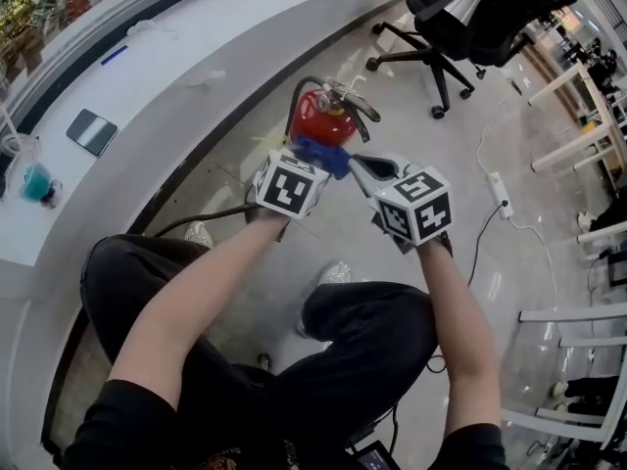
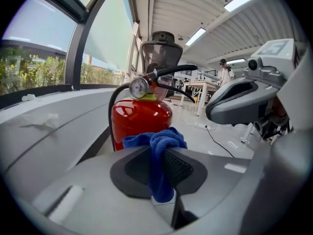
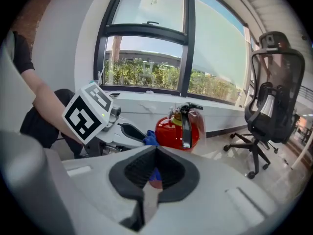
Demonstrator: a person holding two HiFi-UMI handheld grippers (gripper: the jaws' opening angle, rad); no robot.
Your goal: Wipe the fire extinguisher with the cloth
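The red fire extinguisher (image 1: 323, 117) stands on the floor beside the curved counter, with its black hose and gauge (image 2: 139, 87) on top. My left gripper (image 1: 309, 164) is shut on a blue cloth (image 1: 323, 155), and the bunched cloth (image 2: 166, 140) lies close against the extinguisher's near side (image 2: 142, 119). My right gripper (image 1: 364, 167) hovers just to the right of the cloth. Its jaws (image 3: 155, 153) are shut with nothing between them. In the right gripper view the extinguisher (image 3: 177, 131) stands ahead, and the left gripper (image 3: 122, 131) with the cloth (image 3: 149, 139) is at its left.
A white curved counter (image 1: 147, 86) runs along the left, with a dark tablet (image 1: 91, 131) and a teal cup (image 1: 37, 182) on it. A black office chair (image 1: 460, 18) stands behind the extinguisher. A power strip (image 1: 498, 192) and its cables lie on the floor at the right.
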